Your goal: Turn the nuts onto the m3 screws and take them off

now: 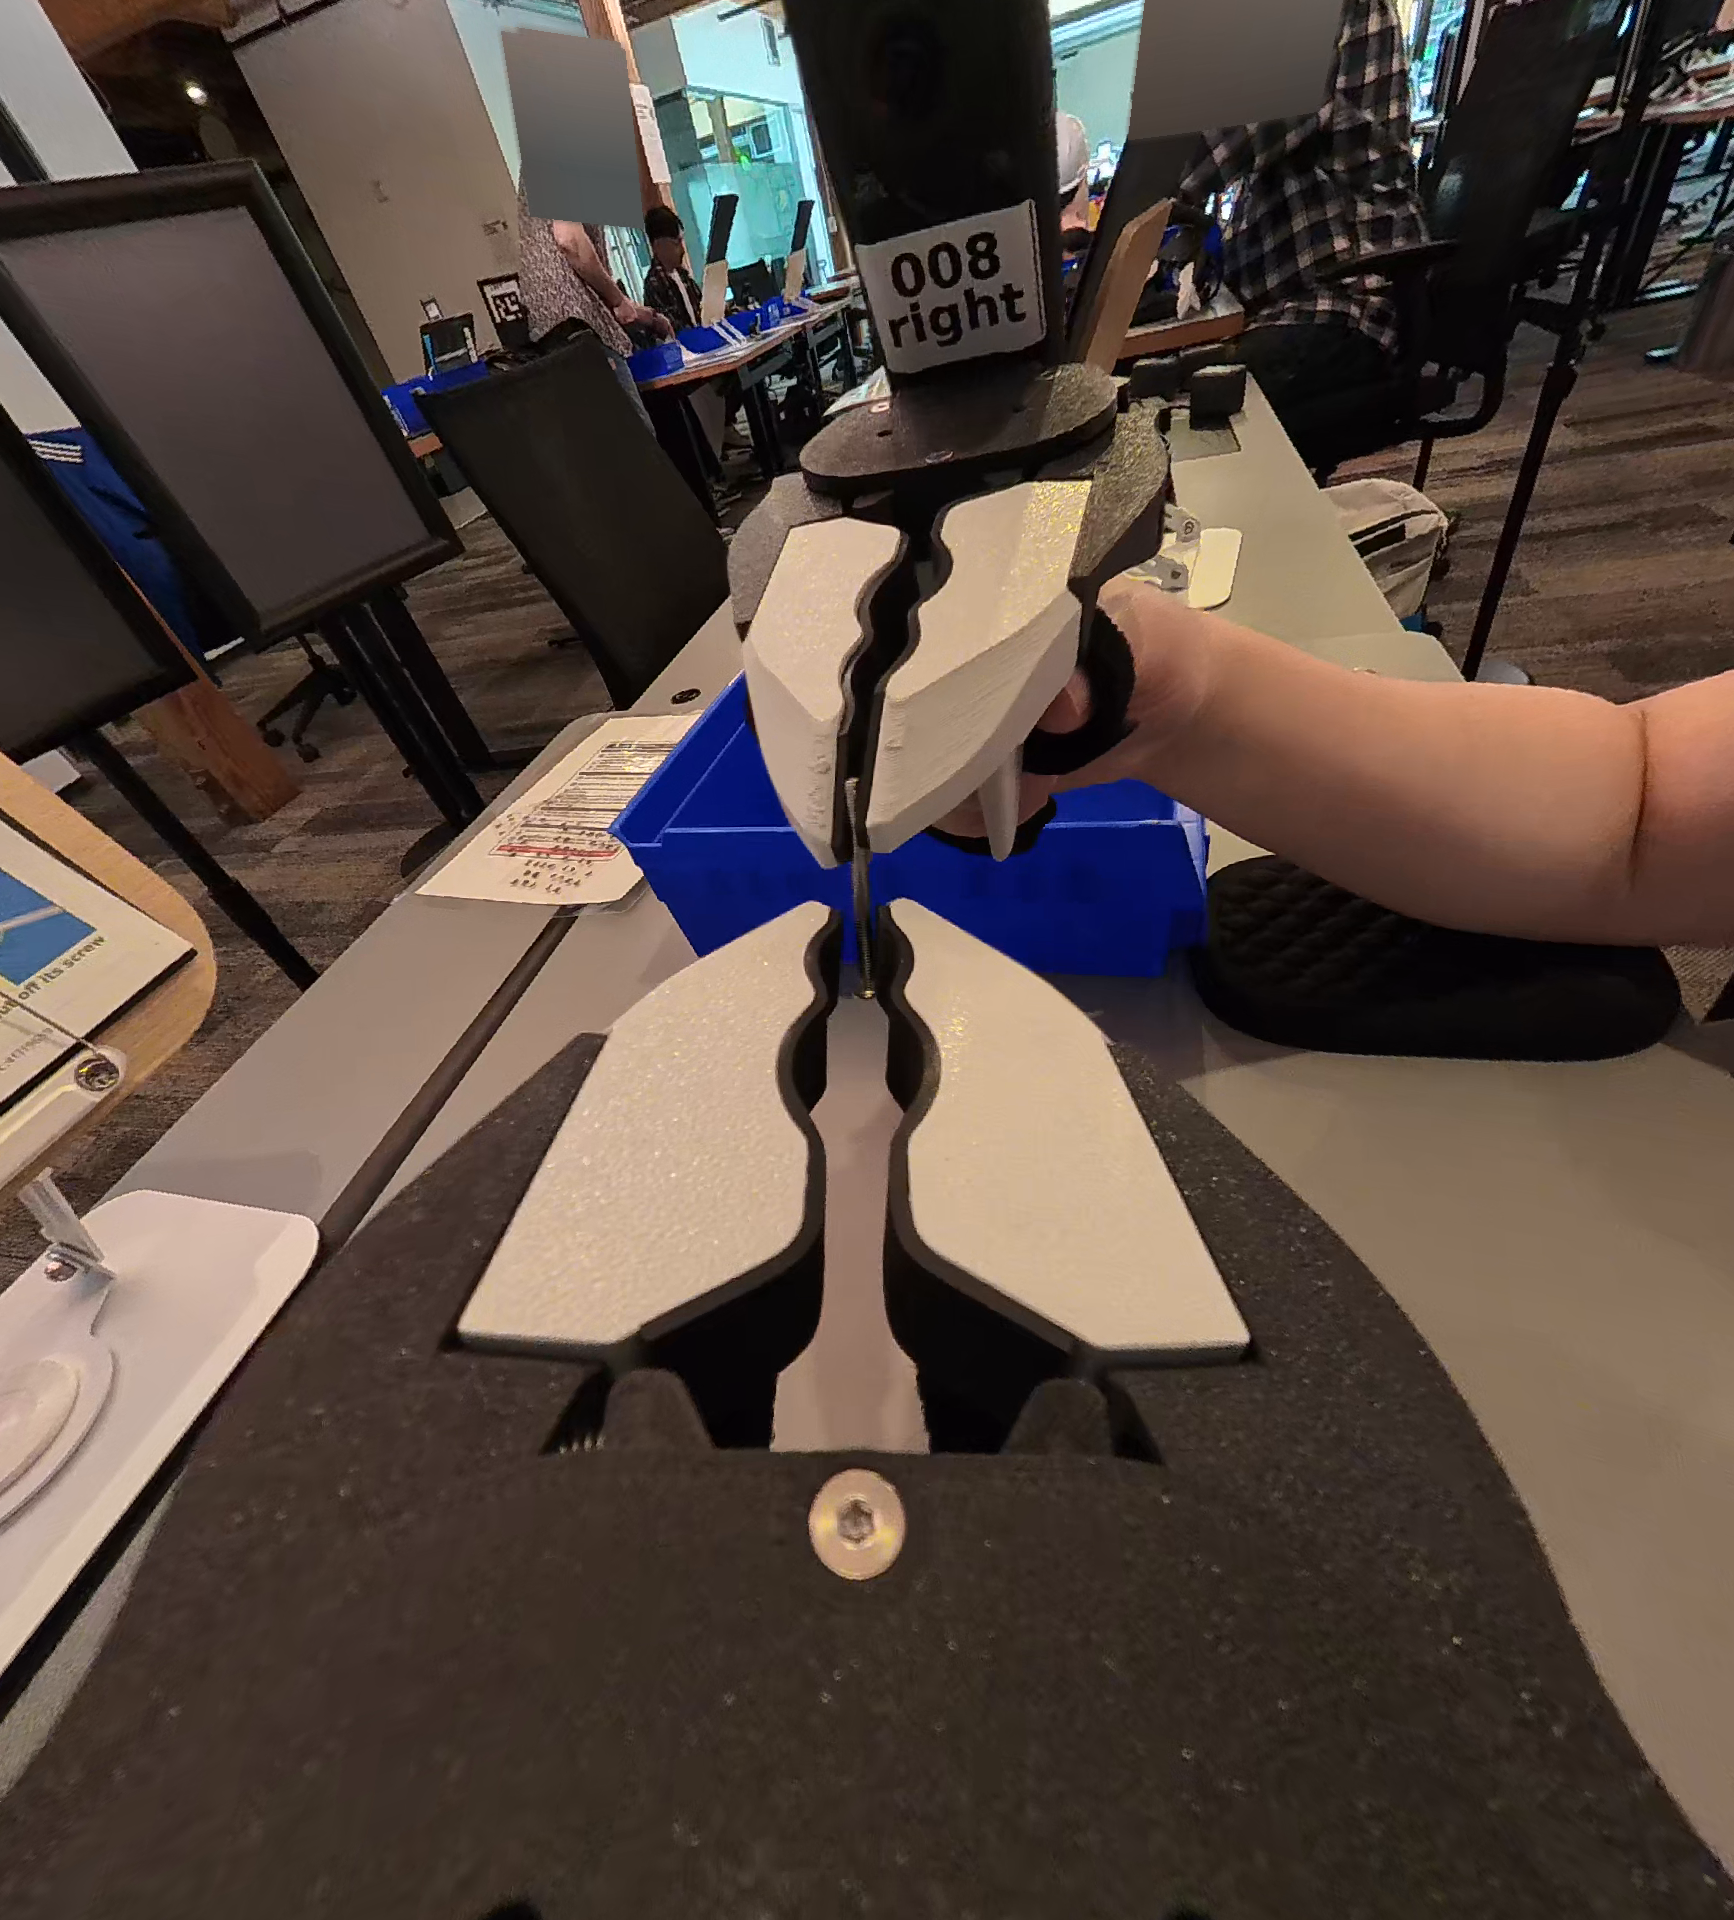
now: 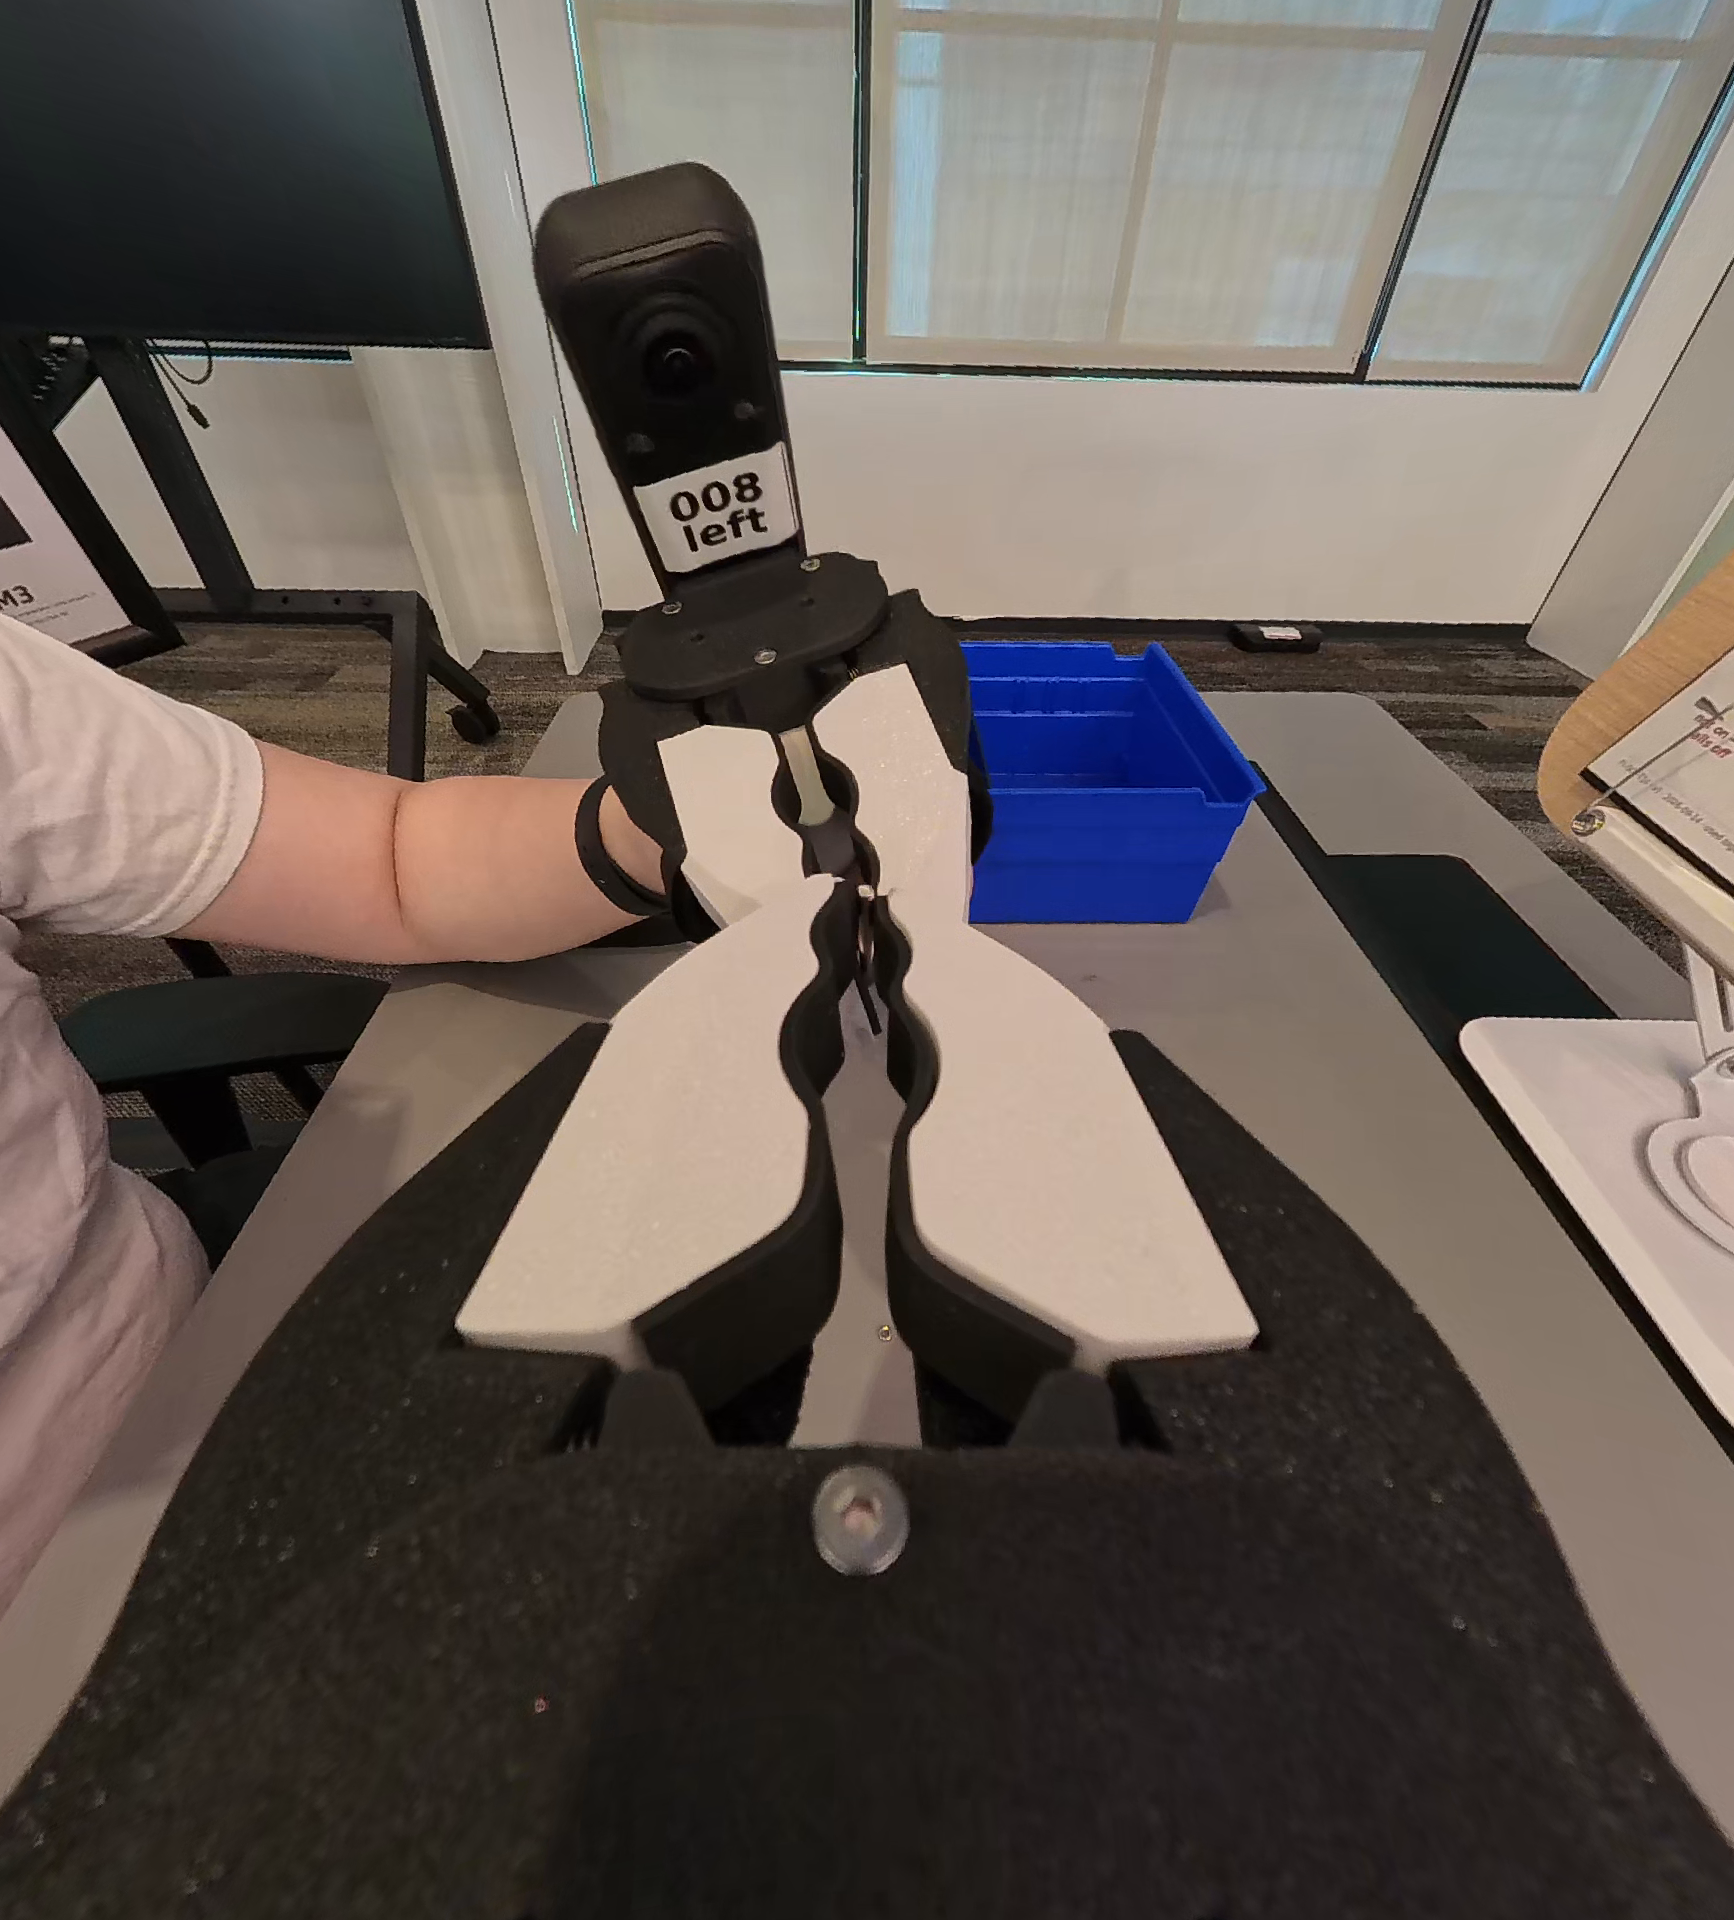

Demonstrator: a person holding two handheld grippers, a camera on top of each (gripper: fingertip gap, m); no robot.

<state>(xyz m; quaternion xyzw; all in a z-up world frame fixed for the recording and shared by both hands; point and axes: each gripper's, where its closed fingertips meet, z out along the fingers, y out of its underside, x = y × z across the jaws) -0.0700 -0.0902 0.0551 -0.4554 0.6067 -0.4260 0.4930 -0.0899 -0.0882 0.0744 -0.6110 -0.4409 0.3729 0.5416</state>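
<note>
The screw (image 1: 861, 904), a thin threaded rod, runs between the two grippers above the grey bench (image 1: 1465, 1299). In the left wrist view the right gripper (image 1: 850, 831) pinches its far end, while the left gripper (image 1: 858, 935) has its tips close around the near end, where a small nut (image 1: 868, 992) seems to sit. A blue bin (image 1: 1050, 894) stands behind, near the bench's far edge. In the right wrist view the right gripper (image 2: 863, 904) clamps the screw (image 2: 868, 997); the left gripper (image 2: 847, 868) meets it tip to tip, hiding the contact. The blue bin (image 2: 1102, 790) stands just beyond.
</note>
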